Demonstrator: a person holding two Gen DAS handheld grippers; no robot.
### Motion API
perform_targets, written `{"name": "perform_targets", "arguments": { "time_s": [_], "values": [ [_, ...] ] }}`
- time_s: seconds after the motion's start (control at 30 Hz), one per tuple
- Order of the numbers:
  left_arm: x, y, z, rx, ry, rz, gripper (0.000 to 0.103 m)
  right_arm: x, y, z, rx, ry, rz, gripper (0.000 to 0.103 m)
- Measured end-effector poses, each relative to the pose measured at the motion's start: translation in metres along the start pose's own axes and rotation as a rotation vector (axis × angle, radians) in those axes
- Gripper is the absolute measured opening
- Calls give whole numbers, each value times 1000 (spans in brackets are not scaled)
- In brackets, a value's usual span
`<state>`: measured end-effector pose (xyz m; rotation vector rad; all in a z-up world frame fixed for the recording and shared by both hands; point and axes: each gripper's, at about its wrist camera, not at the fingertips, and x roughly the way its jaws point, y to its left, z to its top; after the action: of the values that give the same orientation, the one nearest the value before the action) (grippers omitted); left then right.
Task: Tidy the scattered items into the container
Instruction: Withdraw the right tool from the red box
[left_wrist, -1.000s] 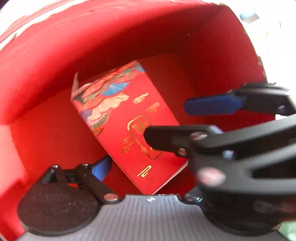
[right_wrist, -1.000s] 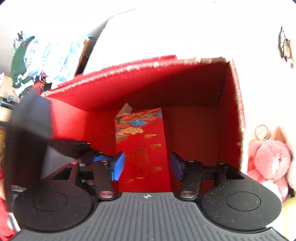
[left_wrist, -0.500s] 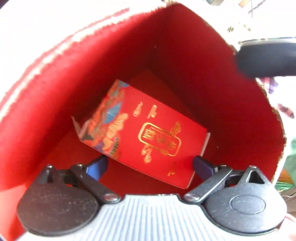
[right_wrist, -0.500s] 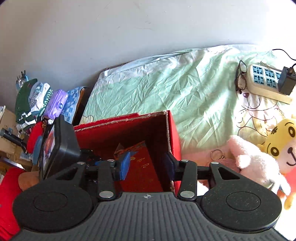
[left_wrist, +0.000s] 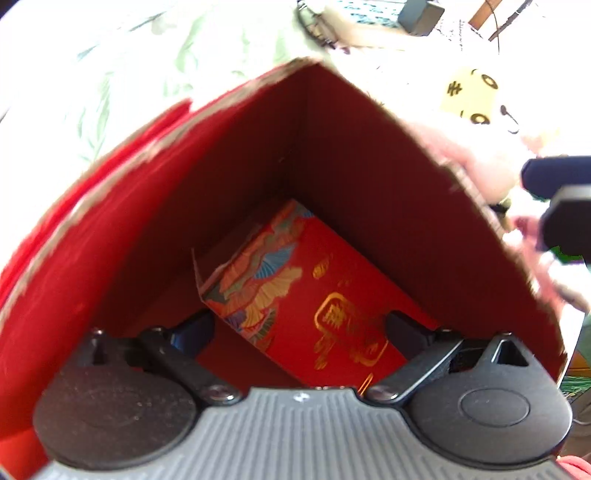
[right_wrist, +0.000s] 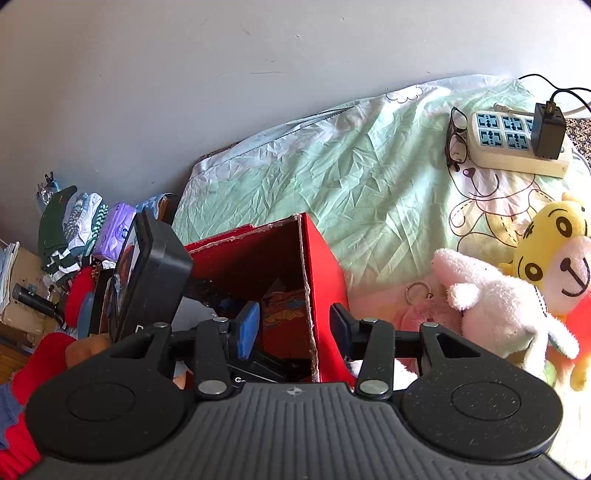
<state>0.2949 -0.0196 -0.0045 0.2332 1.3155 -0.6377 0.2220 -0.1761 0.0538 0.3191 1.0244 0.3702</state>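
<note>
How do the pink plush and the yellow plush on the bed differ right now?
The pink plush is pale pink, its face turned away; the yellow plush is bright yellow and shows a smiling face with black markings. The pink plush lies nearer the red box, the yellow plush beyond it. Both lie outside the box, ungripped.

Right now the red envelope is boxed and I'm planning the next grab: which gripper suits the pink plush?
Right. The right gripper sits at the box wall with the pink plush beside it; the left gripper is over the red box.
</note>
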Motion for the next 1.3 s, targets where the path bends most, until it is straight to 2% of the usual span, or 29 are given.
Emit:
{"name": "perform_targets", "arguments": {
  "time_s": [0.3, 0.47, 0.67, 0.73, 0.87, 0.93, 1.2, 1.3],
  "values": [
    [-5, -13, 2, -13, 16, 21, 101, -4, -1, -9, 27, -16, 15, 45],
    [-31, -11, -4, -78, -3, 34, 101, -7, 2, -13, 20, -27, 3, 46],
    [-77, -8, -25, -189, -66, 133, 102, -4, 7, -22, 0, -29, -9, 49],
    [-84, -5, -61, -236, -77, 193, 102, -3, 11, -25, -20, -28, -14, 51],
    [-42, 43, -44, -317, -105, 280, 102, -1, 21, -31, -75, -27, -10, 53],
    [-43, 41, -63, -348, -118, 310, 102, 0, 28, -34, -112, -34, -22, 56],
    [-55, 40, -81, -440, -148, 429, 102, -2, 41, -41, -178, -87, -42, 56],
    [-58, 37, -87, -447, -170, 498, 102, 0, 44, -43, -172, -102, -39, 56]
  ]
}}
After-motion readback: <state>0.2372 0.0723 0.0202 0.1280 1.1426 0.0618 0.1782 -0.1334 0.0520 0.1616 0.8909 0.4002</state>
